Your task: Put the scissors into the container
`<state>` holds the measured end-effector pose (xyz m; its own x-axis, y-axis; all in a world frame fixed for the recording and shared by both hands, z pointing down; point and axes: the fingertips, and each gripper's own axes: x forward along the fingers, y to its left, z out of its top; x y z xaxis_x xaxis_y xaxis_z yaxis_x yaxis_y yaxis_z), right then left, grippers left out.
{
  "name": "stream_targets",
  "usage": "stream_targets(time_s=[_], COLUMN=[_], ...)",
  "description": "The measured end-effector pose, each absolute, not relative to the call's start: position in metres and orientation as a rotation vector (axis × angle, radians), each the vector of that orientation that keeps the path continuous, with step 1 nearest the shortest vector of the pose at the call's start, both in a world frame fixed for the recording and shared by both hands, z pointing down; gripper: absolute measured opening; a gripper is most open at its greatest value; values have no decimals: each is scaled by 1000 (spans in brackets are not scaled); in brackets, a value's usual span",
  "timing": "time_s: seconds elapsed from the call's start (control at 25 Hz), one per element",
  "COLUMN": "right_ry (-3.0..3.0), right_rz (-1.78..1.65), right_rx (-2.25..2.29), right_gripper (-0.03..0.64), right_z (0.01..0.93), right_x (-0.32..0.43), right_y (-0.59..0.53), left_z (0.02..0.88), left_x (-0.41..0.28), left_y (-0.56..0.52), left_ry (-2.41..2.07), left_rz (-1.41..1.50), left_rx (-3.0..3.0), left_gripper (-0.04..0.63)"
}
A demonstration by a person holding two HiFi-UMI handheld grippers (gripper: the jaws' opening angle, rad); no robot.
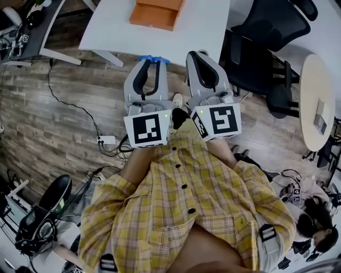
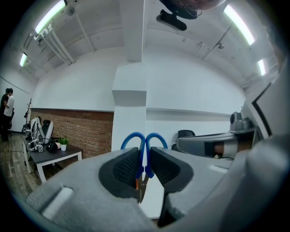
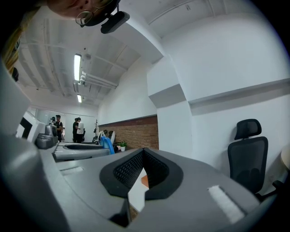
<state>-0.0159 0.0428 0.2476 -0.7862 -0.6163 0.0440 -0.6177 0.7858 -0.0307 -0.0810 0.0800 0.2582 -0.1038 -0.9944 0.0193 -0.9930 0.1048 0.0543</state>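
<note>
Blue-handled scissors (image 1: 154, 58) are clamped in my left gripper (image 1: 153, 61), which is shut on them near the pivot. In the left gripper view the two handle loops (image 2: 144, 140) stick out past the pads. My right gripper (image 1: 198, 53) is just to the right, shut with nothing in it; its pads meet in the right gripper view (image 3: 143, 152). Both grippers are held close to the person's chest and point away from it. The orange container (image 1: 157, 13) sits on a white table (image 1: 208, 21) beyond the grippers. A sliver of it (image 3: 144, 181) shows between the right jaws.
A black office chair (image 1: 266, 48) stands right of the white table. A round table (image 1: 317, 101) is at far right. Cables and a power strip (image 1: 106, 141) lie on the wood floor at left. Another person (image 1: 314, 218) is at lower right.
</note>
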Motion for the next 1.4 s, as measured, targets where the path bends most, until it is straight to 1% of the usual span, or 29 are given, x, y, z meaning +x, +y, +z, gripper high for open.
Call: stream_targets(time_s=[0.44, 0.64, 0.92, 1.4], right_ry=[-2979, -2967, -2955, -2876], right_rz=[88, 95, 120, 158], right_rx=[1005, 988, 995, 1093], right_gripper=[3, 3, 3, 3], right_z=[243, 248, 255, 272], right_x=[-34, -49, -45, -87], right_y=[-55, -79, -109, -141], left_z=[259, 261, 261, 286], left_x=[-100, -114, -114, -155], left_y=[-11, -40, -73, -119], left_ry=[-2319, -2323, -2317, -2142], left_rz=[62, 120, 204, 355], left_rx=[2069, 2063, 2083, 2218], left_gripper=[91, 91, 91, 89])
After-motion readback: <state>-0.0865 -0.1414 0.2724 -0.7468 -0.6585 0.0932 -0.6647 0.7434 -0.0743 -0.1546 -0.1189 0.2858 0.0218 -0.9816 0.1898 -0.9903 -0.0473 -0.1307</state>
